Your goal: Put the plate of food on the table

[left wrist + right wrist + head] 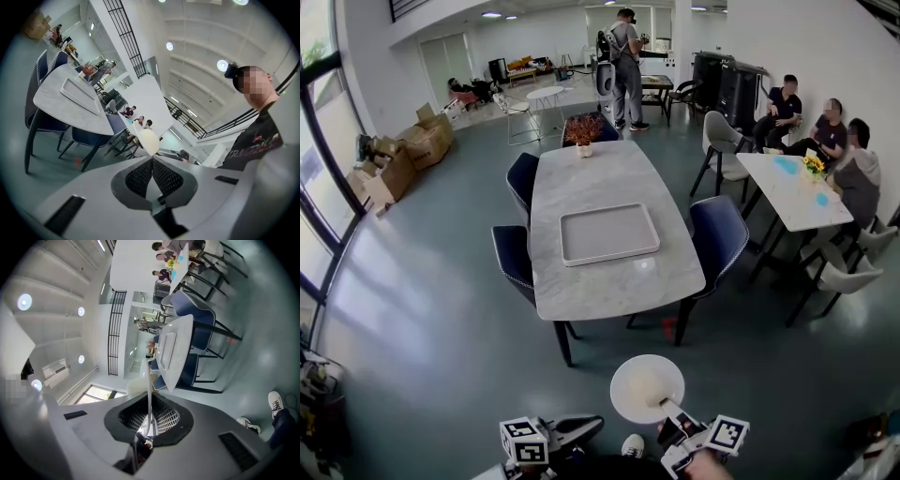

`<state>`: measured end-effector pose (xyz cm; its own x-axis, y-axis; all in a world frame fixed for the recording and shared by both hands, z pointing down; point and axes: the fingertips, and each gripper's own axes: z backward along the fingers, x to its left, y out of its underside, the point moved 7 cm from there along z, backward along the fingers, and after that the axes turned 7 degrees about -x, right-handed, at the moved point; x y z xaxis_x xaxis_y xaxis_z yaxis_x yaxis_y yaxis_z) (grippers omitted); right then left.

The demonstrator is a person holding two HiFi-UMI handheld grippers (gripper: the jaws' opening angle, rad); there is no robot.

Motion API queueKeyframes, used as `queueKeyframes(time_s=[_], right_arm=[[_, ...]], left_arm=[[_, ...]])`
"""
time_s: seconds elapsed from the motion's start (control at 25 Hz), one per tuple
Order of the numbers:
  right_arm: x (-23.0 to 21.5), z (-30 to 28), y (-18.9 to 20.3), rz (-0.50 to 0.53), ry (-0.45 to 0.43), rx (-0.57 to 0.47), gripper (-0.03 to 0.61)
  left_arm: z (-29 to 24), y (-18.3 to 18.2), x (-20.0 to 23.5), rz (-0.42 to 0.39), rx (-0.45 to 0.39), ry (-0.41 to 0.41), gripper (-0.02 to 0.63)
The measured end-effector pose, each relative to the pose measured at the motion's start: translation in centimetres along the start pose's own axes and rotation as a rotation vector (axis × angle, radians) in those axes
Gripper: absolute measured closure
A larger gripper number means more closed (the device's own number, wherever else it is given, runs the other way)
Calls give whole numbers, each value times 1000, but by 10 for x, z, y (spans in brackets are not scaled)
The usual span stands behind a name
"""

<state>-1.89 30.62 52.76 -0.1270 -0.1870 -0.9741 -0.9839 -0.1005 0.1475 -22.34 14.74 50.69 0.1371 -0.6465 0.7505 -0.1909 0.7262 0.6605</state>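
A round white plate [646,386] with a pale centre hangs low over the floor, short of the grey marble table [609,272]. My right gripper [671,409] is shut on the plate's near rim, which shows edge-on between the pads [149,401]. The left gripper [586,429] is to the left of the plate and apart from it. Its pads meet with nothing between them [152,160], and the plate [149,140] shows just past its tips. A grey rectangular tray [608,233] lies in the middle of the table.
Dark blue chairs [718,234] stand along both sides of the table, and a potted plant [583,130] at its far end. People sit at a white table [789,192] on the right. One person [626,66] stands at the back. Cardboard boxes [411,150] line the left wall.
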Motion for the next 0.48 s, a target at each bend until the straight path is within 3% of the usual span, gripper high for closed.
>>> queueKeyframes(time_s=[0.24,0.48], right_arm=[[-11,15,-17,1,24,26,552],[-19,21,-36,14,-5,53,552]], left_arm=[[-21,12,-10,0,-4,-1,607],[-39,19,-20,-4,-11,-19,606]])
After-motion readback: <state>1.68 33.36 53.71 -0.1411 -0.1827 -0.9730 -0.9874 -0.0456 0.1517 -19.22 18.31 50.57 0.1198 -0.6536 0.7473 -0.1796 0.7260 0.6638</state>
